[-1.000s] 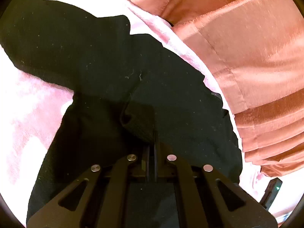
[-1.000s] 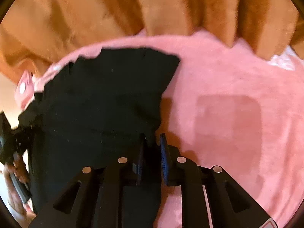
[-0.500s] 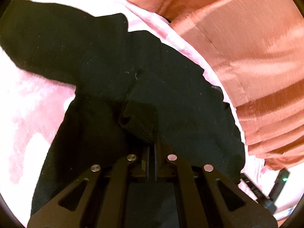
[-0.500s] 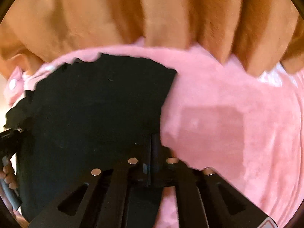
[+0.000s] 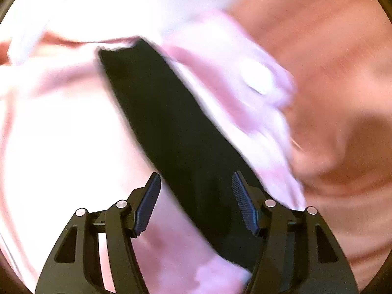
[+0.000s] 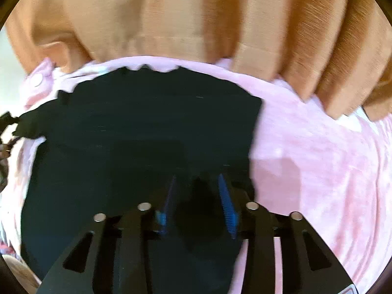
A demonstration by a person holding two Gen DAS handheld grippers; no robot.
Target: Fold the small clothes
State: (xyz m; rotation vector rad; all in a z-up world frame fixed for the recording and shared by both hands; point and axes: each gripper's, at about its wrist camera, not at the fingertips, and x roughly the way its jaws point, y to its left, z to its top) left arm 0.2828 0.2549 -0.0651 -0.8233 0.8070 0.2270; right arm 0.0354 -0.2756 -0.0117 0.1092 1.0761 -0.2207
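Observation:
A small black garment (image 6: 147,127) lies flat on a pink fleece blanket (image 6: 318,159). In the left wrist view it shows as a blurred black strip (image 5: 171,127) running from the upper left down between the fingers. My left gripper (image 5: 196,201) is open, its jaws wide apart with the cloth passing between them, not pinched. My right gripper (image 6: 198,205) is open, its jaws a moderate gap apart over the garment's near right edge; a fold of black cloth lies between them.
Orange-brown curtains (image 6: 196,17) hang right behind the blanket's far edge, and also fill the right side of the left wrist view (image 5: 343,73). A pink fabric piece with a white button (image 5: 257,80) lies by the garment's edge.
Both grippers were shut on the garment and have opened. The left gripper has swung quickly; its view is blurred and shows only a narrow strip of black cloth.

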